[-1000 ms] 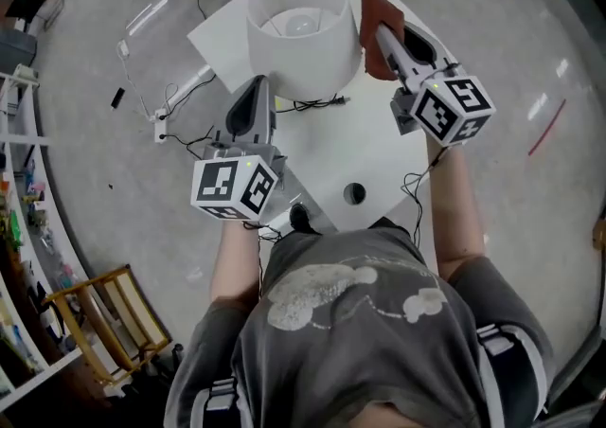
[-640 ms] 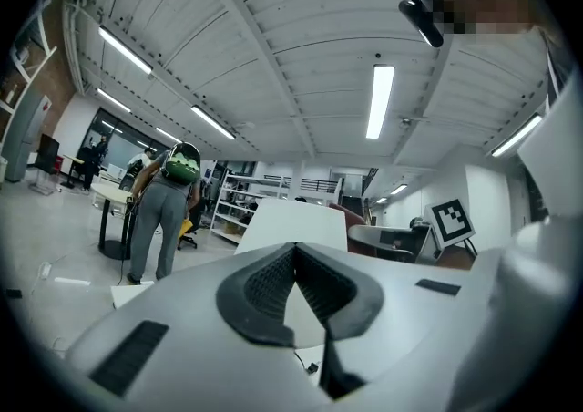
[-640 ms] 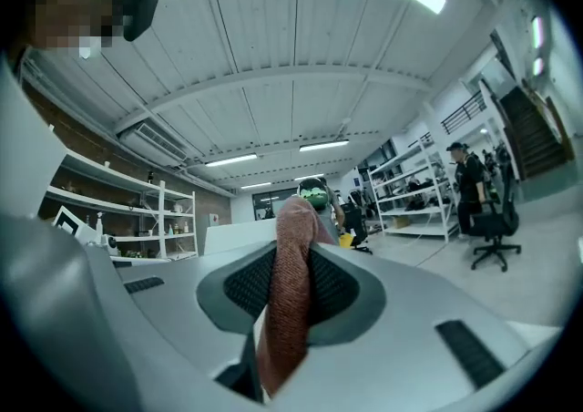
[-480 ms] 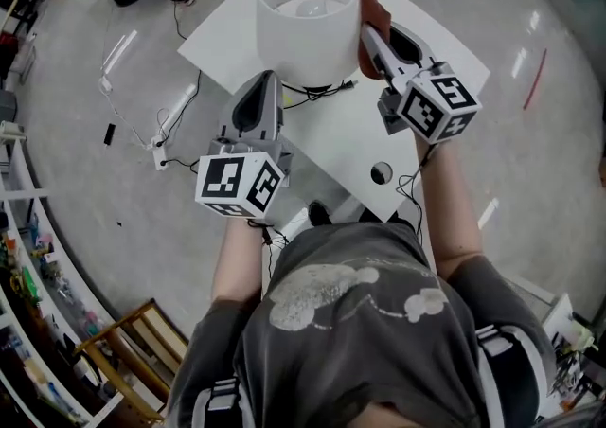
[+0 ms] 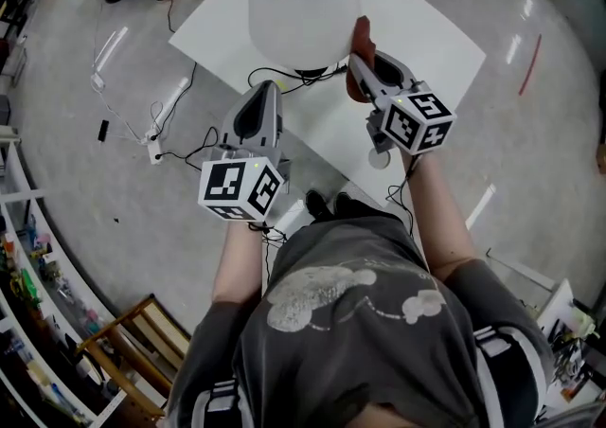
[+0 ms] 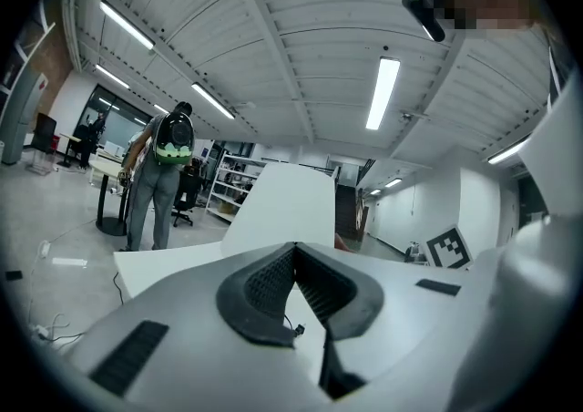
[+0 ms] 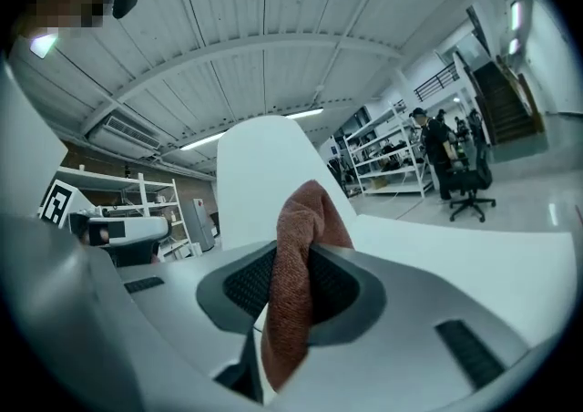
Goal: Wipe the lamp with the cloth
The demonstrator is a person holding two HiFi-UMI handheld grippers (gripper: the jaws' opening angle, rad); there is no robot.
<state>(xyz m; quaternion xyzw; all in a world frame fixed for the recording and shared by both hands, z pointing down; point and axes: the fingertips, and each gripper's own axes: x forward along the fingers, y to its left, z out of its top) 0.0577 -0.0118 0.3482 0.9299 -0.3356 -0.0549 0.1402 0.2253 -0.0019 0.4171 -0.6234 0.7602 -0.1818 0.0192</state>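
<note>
A lamp with a white drum shade [image 5: 303, 0] stands on the white table [image 5: 426, 38]. My right gripper [image 5: 363, 64] is shut on a reddish-brown cloth [image 5: 357, 45], which hangs just off the shade's lower right side; I cannot tell whether it touches. In the right gripper view the cloth [image 7: 301, 264] hangs pinched between the jaws, with the shade [image 7: 264, 173] right behind it. My left gripper [image 5: 268, 87] is shut and holds nothing, near the table's front edge below the shade. The left gripper view shows the shade [image 6: 282, 205] ahead of the closed jaws.
The lamp's black cable [image 5: 284, 76] lies on the table by the base. A round hole [image 5: 379, 159] sits near the table's near corner. More cables and a power strip [image 5: 151, 123] lie on the floor at left. A person with a green backpack [image 6: 168, 173] stands beyond the table.
My right gripper has slid the cloth from the shade's right side down toward its lower rim, nearer to me. The left gripper has stayed shut near the table's front edge.
</note>
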